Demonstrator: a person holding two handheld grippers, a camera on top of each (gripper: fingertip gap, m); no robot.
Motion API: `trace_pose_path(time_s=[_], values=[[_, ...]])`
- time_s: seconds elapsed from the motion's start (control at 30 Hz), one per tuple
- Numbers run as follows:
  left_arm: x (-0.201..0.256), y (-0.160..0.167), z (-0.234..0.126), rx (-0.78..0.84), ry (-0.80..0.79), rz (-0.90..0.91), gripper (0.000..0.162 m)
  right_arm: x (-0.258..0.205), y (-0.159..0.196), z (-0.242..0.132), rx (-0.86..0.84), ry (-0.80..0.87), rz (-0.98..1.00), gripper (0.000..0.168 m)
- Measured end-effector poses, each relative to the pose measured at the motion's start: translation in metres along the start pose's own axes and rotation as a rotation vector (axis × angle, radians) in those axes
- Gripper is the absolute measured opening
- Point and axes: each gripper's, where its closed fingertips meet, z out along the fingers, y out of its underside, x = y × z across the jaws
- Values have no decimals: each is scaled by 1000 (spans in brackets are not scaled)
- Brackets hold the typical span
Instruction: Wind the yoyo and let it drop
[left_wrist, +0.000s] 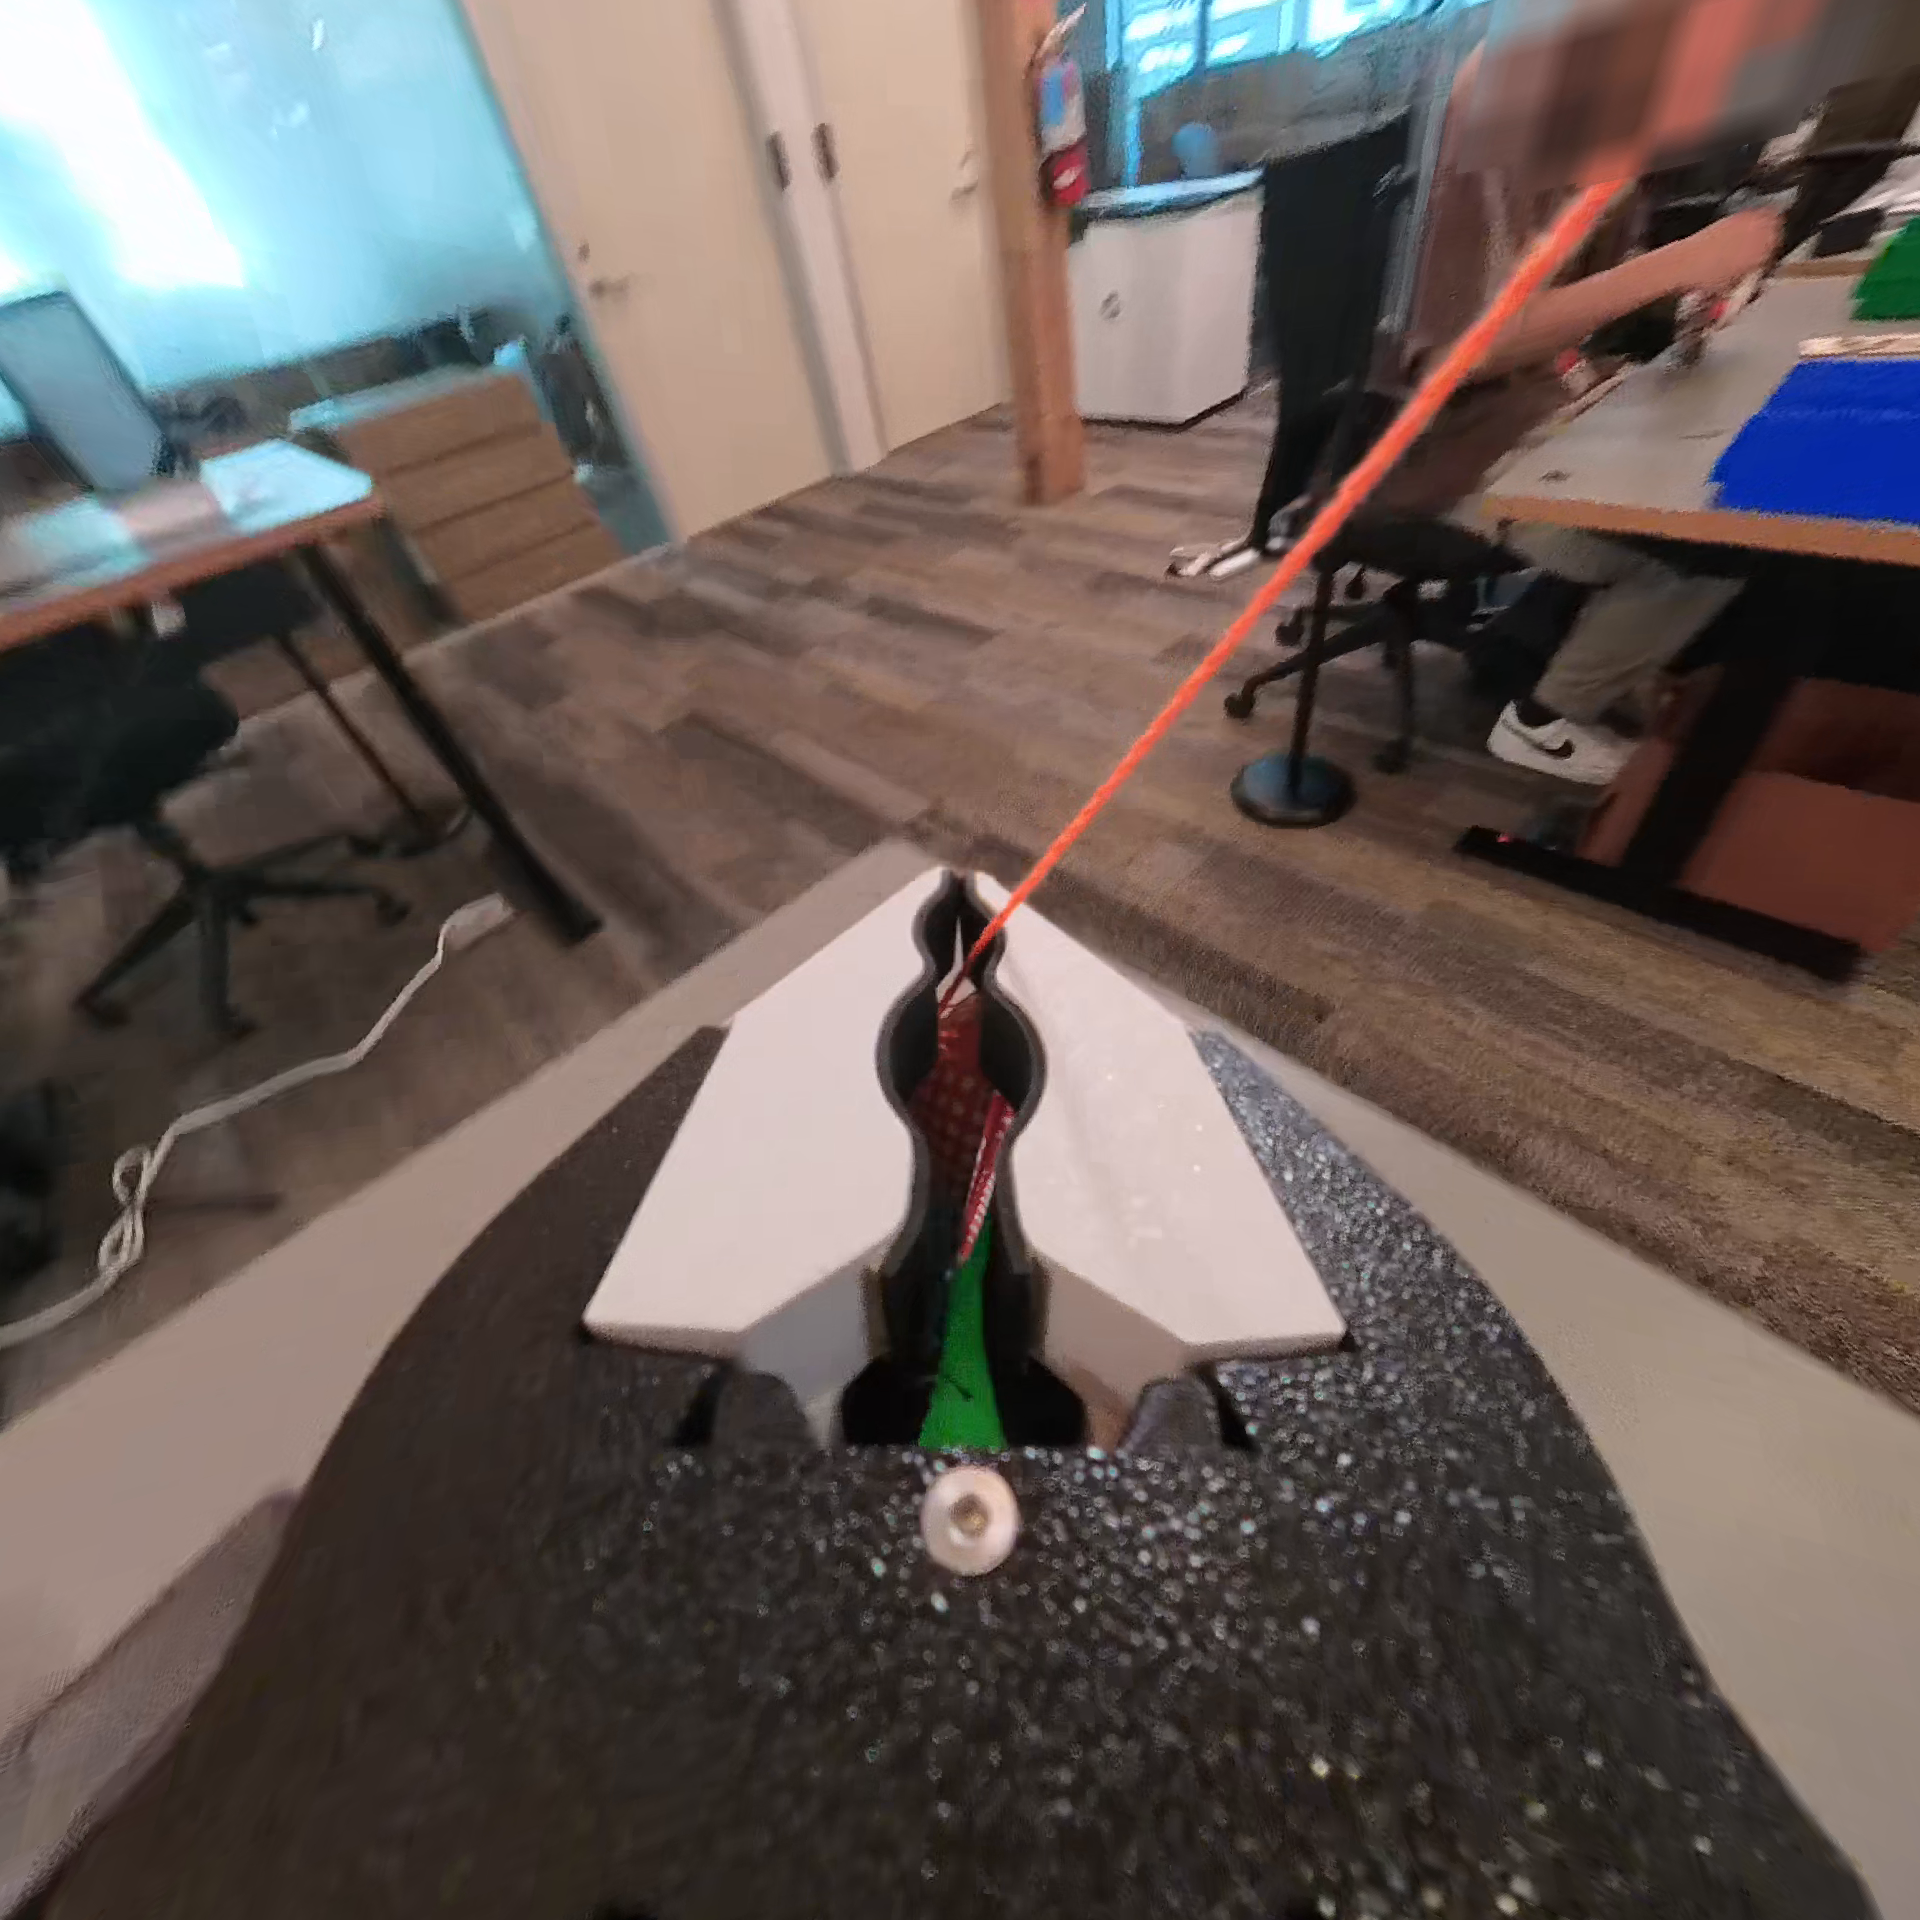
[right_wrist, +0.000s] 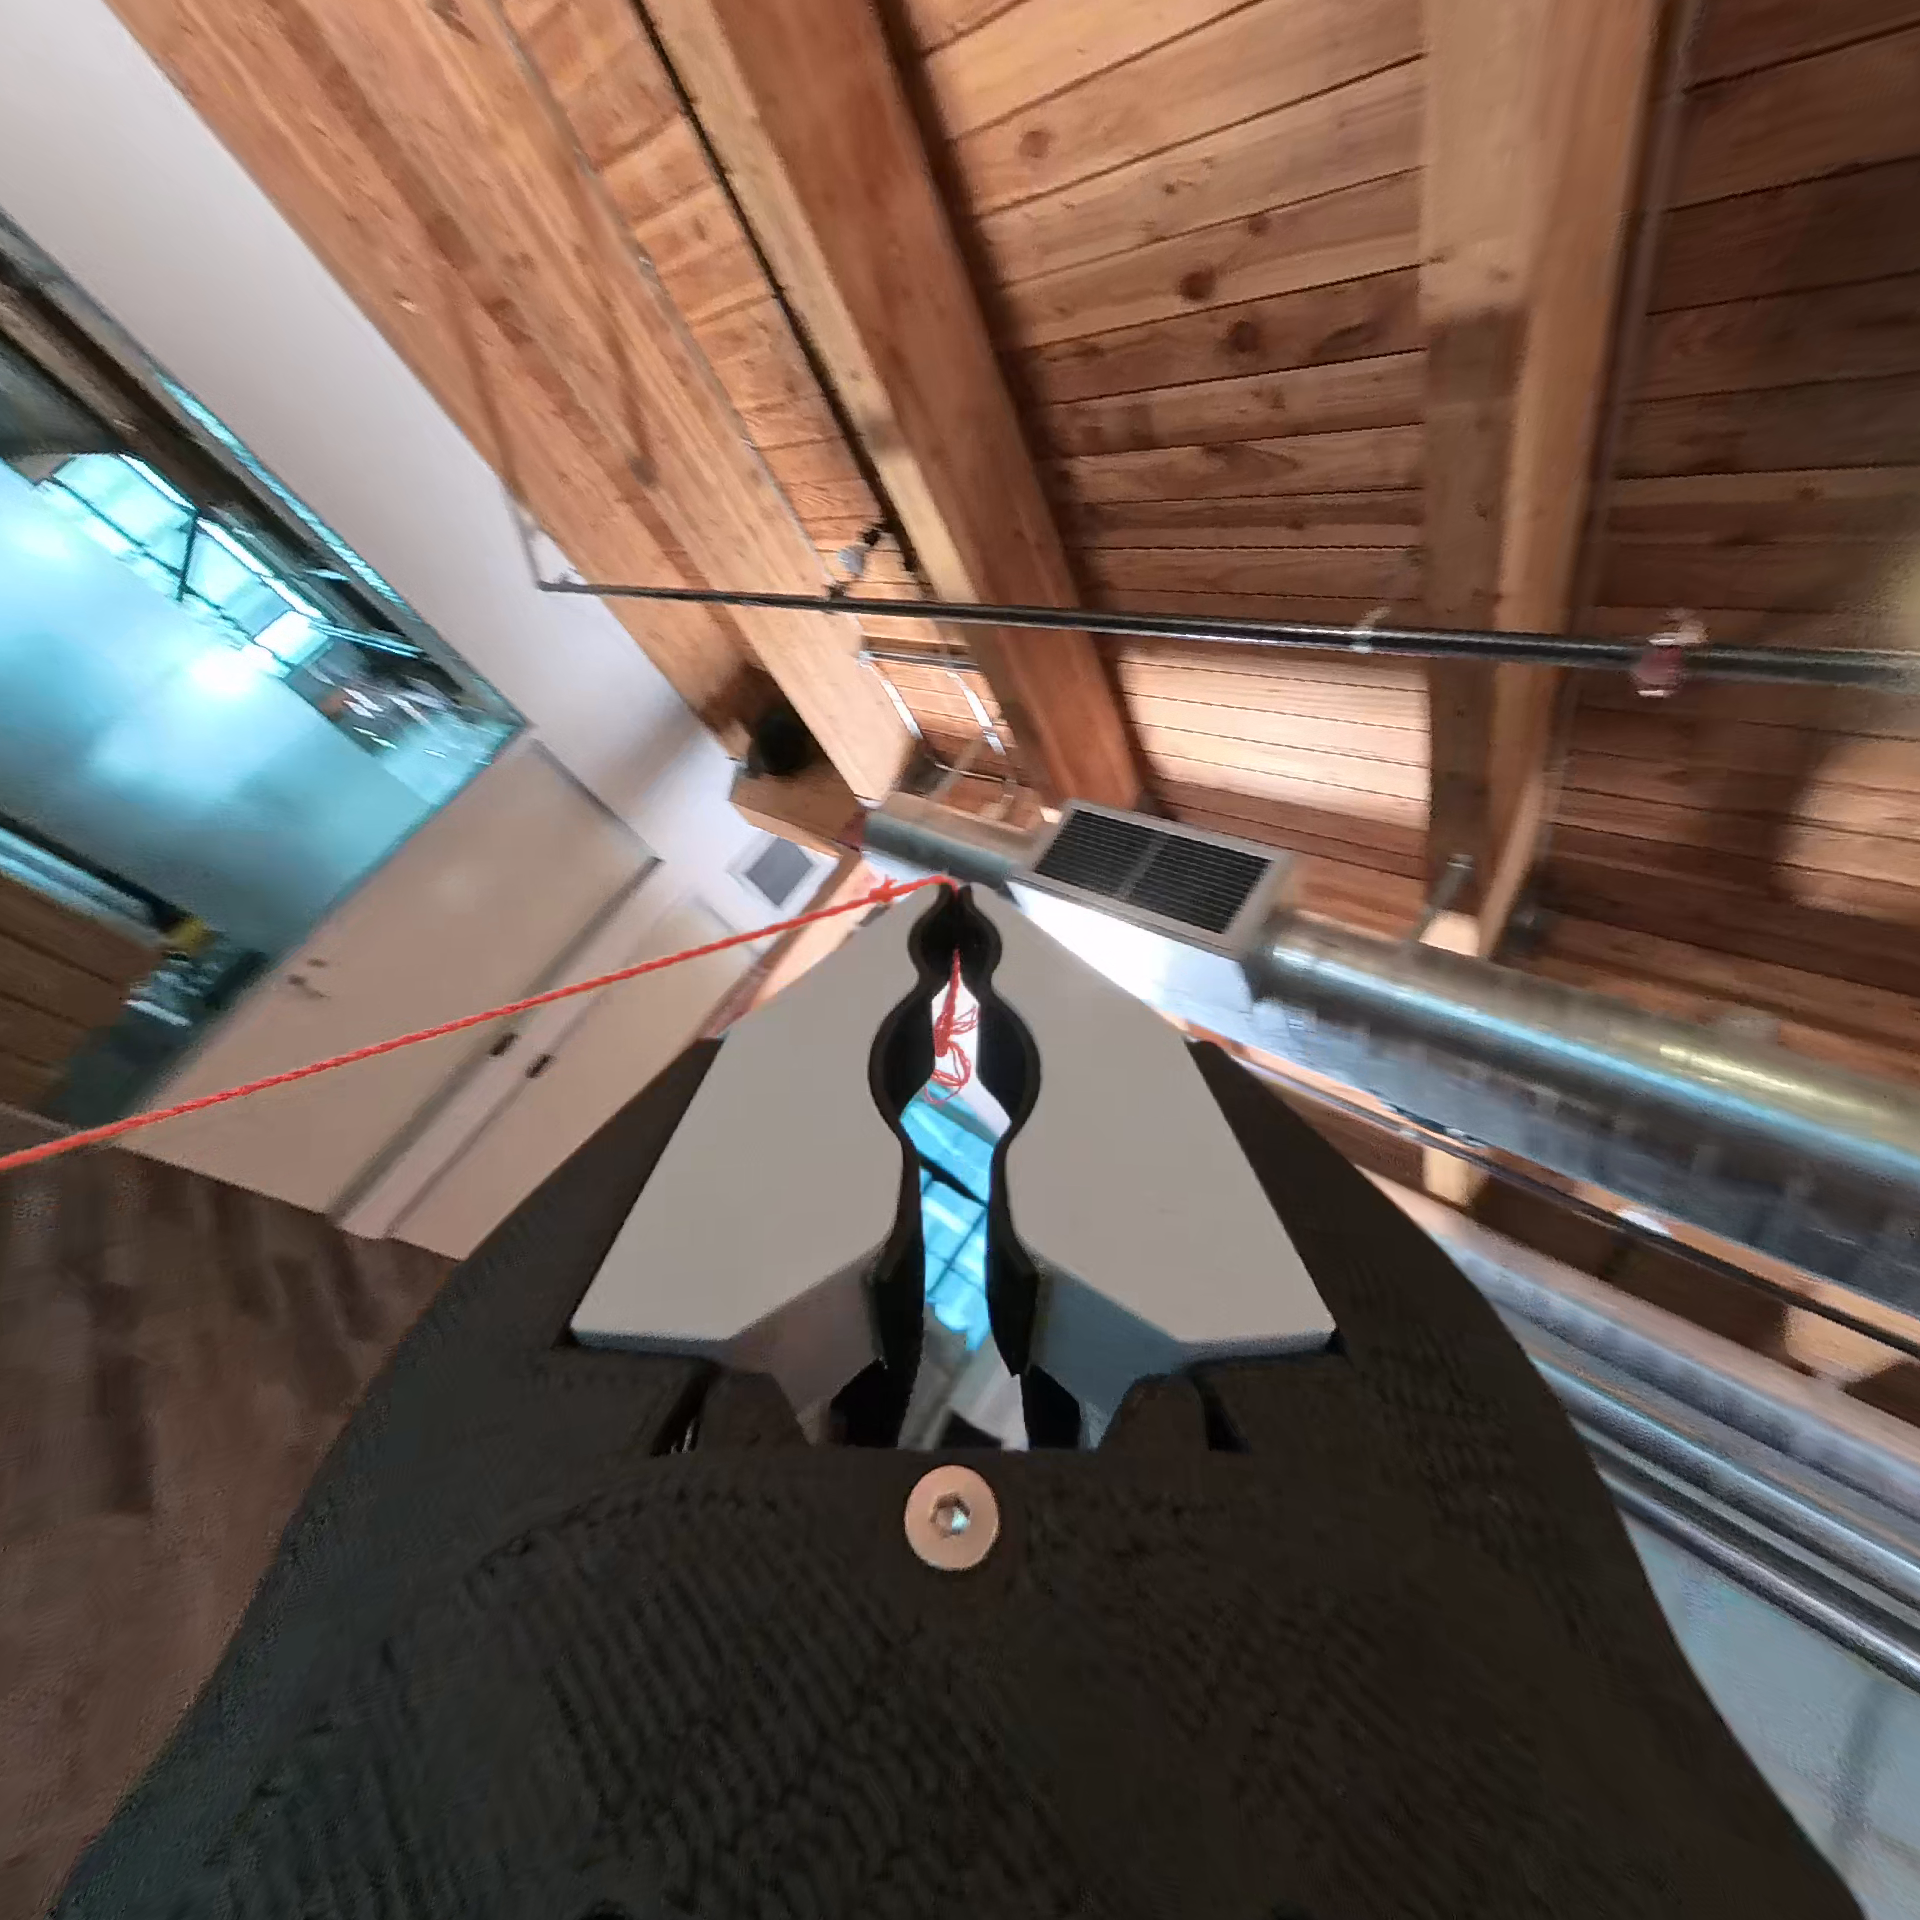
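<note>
Carpet (left_wrist: 831, 644) below; plank ceiling (right_wrist: 1195, 312) above.

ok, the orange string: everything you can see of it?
The thin twisted orange string runs taut from the shut left gripper, where a red-patterned yoyo sits between its white fingers, up to the right gripper. That one pinches the string's end at its tips; a knot and frayed tail hang just behind.
</note>
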Motion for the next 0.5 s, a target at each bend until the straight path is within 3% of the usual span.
trace_pose_path(time_s=[0.13, 0.23, 0.33, 0.5], values=[[-35, 64, -22, -193, 10, -95, 0, -107, -2, 29, 36, -205, 100, 0], [-32, 109, -32, -373, 76, -135, 0, -216, -6, 40, 60, -453, 188, 0], [-27, 139, -39, -505, 115, -175, 0, -342, -13, 32, 84, -726, 268, 0], [-15, 162, -47, -633, 186, -260, 0, -554, -12, -7, 81, -1141, 366, 0]])
